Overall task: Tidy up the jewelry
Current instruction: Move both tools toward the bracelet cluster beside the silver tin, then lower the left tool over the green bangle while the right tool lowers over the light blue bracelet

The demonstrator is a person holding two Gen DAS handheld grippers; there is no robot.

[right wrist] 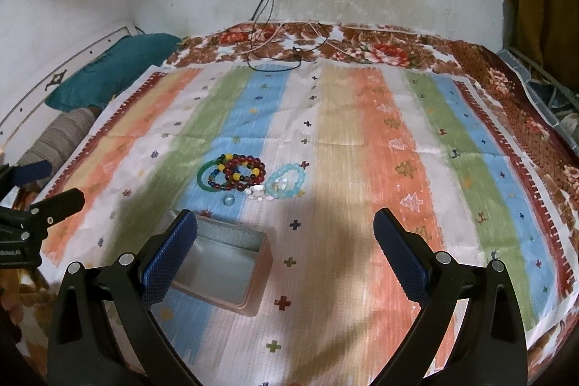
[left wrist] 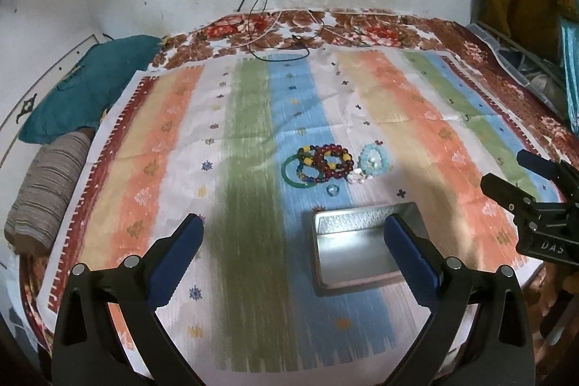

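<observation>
1. Left gripper (left wrist: 294, 252): jaws wide apart, empty, held low over the cloth (left wrist: 416, 104).
2. Right gripper (right wrist: 286, 250): jaws likewise spread, empty, level with its partner.
3. Tin (right wrist: 220, 272): open, nothing visible inside, just before both grippers.
4. Bracelets (left wrist: 325, 163): overlapping heap beyond the tin, small ring (left wrist: 332, 189) beside it.
5. Risk, judged: a pinch may lift several tangled strands together; beads may slip.
</observation>
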